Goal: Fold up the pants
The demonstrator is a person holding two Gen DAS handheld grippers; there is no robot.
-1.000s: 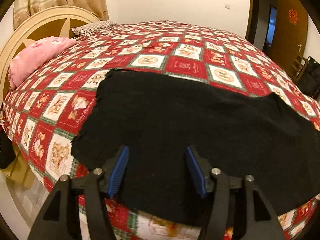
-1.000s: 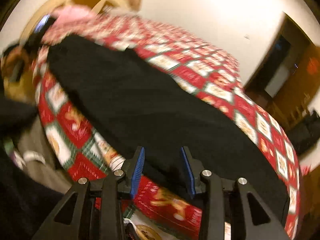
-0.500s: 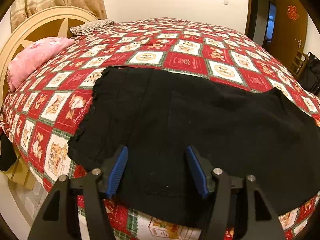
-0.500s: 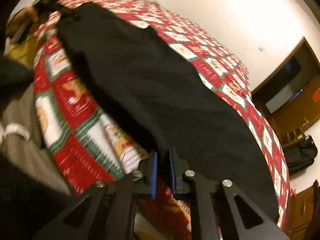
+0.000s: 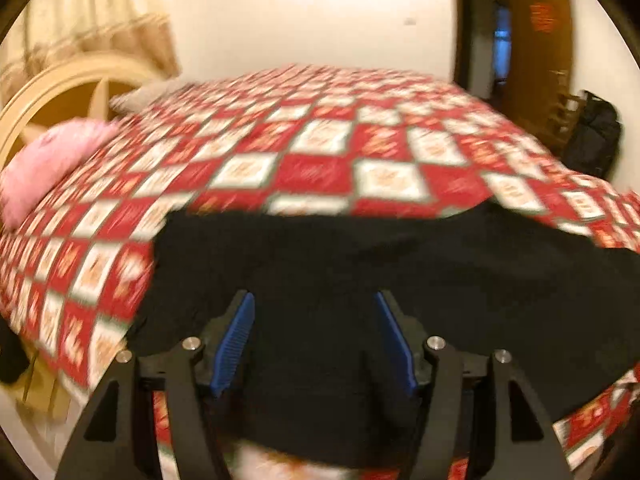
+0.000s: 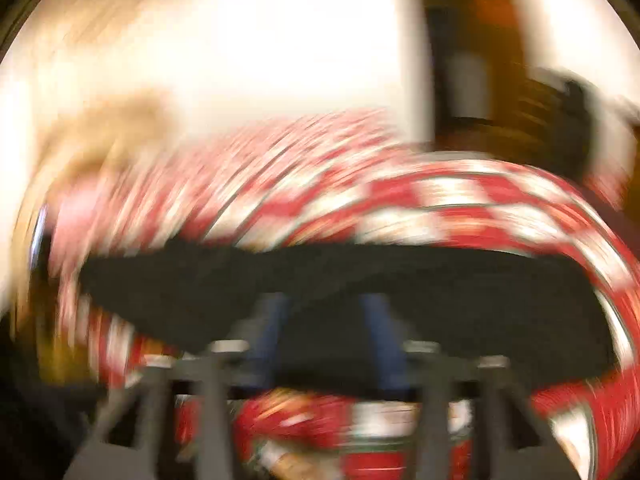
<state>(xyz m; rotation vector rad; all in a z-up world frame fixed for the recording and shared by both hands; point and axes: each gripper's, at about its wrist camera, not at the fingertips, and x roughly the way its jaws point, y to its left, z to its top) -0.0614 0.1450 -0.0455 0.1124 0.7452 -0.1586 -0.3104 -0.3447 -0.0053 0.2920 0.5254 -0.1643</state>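
Pants, left wrist view: black pants (image 5: 360, 264) lie spread across the near part of the bed (image 5: 320, 152), on its red-and-white checked cover, with the near edge reaching the bed's front edge.
Left gripper: left gripper (image 5: 314, 340) hovers low over the near edge of the cloth, its blue pads wide apart and nothing between them.
Surroundings: a pink pillow (image 5: 52, 164) sits at the far left, well apart from the pants.
Pants, right wrist view: heavily blurred; the pants (image 6: 440, 292) show as a dark band across the checked cover.
Right gripper: right gripper (image 6: 328, 336) appears spread, pads apart with dark cloth behind them; the blur hides whether any fabric is caught, though it seems to hold nothing.
Step in hand: likely the approach before the first fold, both tools lining up on the near edge.
Next move: each tool probably needs to drop onto the hem, pinch one layer-stack cleanly, then lift and carry it across.
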